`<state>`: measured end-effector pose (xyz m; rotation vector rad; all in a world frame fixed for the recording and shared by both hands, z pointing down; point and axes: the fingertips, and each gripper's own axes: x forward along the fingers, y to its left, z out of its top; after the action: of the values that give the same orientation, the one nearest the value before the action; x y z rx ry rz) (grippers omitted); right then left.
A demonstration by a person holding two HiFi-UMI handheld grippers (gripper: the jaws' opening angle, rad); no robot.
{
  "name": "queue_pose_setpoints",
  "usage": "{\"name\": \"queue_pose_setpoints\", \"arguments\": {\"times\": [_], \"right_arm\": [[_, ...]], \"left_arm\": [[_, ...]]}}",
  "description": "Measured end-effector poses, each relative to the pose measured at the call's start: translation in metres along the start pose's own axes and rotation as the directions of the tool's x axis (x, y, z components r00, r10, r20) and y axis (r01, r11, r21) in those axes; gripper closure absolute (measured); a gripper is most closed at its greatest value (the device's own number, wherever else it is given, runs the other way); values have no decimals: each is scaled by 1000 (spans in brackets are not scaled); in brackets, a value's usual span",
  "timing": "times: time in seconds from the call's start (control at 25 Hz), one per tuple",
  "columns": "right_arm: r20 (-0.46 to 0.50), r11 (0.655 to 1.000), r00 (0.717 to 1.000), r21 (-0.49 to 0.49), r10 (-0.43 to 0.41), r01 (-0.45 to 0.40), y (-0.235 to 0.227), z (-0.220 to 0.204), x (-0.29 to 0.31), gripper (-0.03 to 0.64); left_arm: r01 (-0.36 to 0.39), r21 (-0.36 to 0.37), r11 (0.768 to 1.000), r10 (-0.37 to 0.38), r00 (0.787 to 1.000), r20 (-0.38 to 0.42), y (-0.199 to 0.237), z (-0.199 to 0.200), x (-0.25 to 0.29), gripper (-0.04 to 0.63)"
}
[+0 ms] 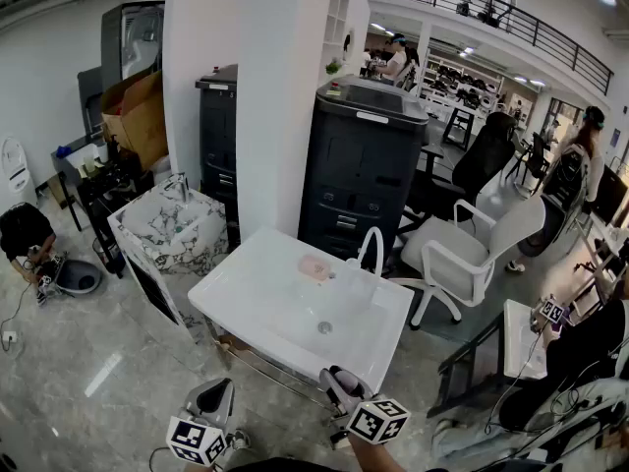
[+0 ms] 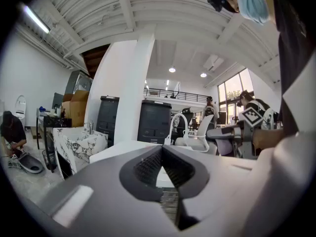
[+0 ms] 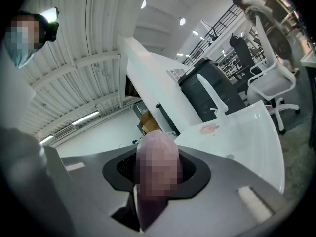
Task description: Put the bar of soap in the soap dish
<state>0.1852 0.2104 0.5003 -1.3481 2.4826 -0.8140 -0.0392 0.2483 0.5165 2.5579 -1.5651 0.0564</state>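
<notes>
Soap bar [image 3: 157, 154] clamped in right gripper [image 1: 341, 389], at near edge of sink [image 1: 257, 298]. Soap dish [image 1: 314, 267] sits at far side. Left gripper [image 1: 212, 401] jaws together, empty. Reach and placement remain.

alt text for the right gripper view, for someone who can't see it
The right claw grips a pinkish bar of soap, held out toward a white sink where a pink soap dish sits near the curved white tap. A white pillar and dark cabinet stand behind.
</notes>
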Motion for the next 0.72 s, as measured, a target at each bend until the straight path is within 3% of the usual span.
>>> {"name": "queue_pose_setpoints", "arguments": {"times": [0.44, 0.72], "right_arm": [[24, 999, 999, 39, 28, -29, -7, 9, 7, 494], [58, 997, 998, 79, -4, 0, -14, 10, 40, 494]], "left_arm": [[29, -25, 999, -29, 1000, -9, -4, -7, 23, 543], [104, -31, 994, -105, 994, -27, 23, -10, 60, 543]]}}
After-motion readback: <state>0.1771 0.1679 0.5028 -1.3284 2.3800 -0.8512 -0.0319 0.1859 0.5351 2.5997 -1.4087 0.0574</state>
